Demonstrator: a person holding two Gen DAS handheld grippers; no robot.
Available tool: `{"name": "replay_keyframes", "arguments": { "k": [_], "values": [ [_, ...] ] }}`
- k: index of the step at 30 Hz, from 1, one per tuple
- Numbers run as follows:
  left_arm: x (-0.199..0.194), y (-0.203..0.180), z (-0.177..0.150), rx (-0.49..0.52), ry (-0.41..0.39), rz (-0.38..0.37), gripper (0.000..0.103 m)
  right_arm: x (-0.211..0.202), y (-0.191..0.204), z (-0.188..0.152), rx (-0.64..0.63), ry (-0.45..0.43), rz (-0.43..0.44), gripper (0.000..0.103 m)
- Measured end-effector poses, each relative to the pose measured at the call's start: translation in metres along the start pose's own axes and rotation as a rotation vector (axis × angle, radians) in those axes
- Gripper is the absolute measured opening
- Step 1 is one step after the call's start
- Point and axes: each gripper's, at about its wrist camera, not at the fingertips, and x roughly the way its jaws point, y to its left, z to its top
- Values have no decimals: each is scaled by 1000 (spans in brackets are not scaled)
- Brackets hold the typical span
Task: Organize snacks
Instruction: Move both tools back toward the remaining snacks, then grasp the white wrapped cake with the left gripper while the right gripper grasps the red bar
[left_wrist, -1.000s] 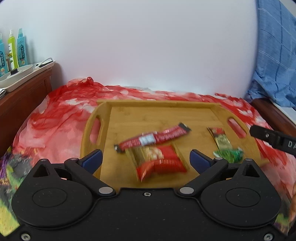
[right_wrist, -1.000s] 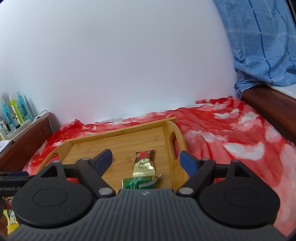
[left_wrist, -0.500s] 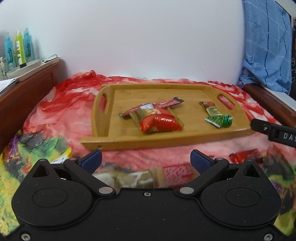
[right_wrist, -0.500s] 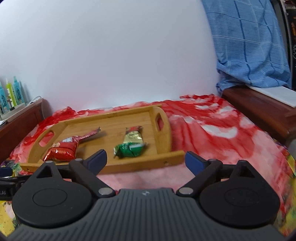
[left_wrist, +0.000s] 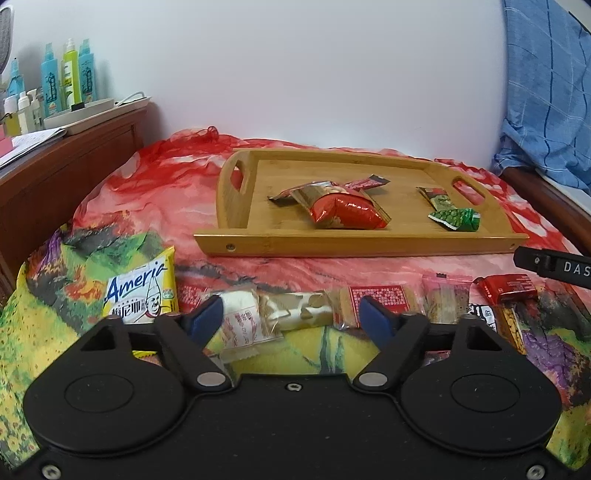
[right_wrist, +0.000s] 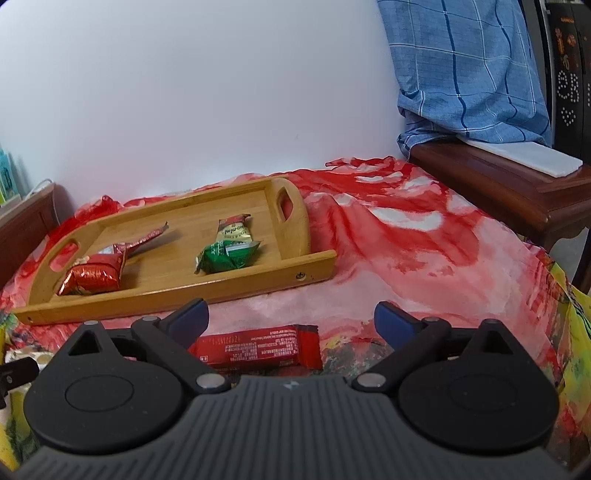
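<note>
A wooden tray (left_wrist: 236, 243) (right_wrist: 317, 266) lies on the red cloth and holds a red snack bag (left_wrist: 345, 212) (right_wrist: 92, 277), a thin red stick pack (left_wrist: 369, 182) and a green packet (left_wrist: 456, 218) (right_wrist: 229, 254). My left gripper (left_wrist: 291, 317) is open and empty, low over a row of wrapped snacks (left_wrist: 295, 314) in front of the tray. My right gripper (right_wrist: 291, 319) is open and empty, just above a red bar (right_wrist: 258, 349) (left_wrist: 508, 290) on the cloth.
A yellow Ameria packet (left_wrist: 142, 291) lies at the left. A wooden cabinet with bottles (left_wrist: 66, 77) stands on the left, a dark wooden bench (right_wrist: 498, 184) with blue cloth on the right. A white wall is behind the tray.
Both grippers have pulled back from over the tray and dropped low, so the loose snacks in front of the tray have come into view. Both stayed open.
</note>
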Motion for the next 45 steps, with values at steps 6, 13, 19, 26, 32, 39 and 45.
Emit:
{"name": "replay_keyframes", "arguments": {
  "k": [6,13,19,26,32,39,45],
  "values": [
    [4,-5,-2,2,6,3,59,5,11,-6,-53,6,-21,102],
    [15,-13,-3,52,-6,34,59,13,20,-13,-121,28,-65,102],
    [21,-22,-6,117,-29,49,57,14,23,-14,-127,25,-46,101],
    [16,-21,-10,103,-29,52,41,18,31,-19,-160,47,-16,101],
    [8,-13,-16,109,-28,44,34,16,43,-23,-217,38,0,99],
    [21,-25,-19,175,-10,48,38,15,48,-25,-246,34,17,98],
    [26,-29,-16,190,-41,64,59,12,46,-25,-244,15,8,98]
  ]
}}
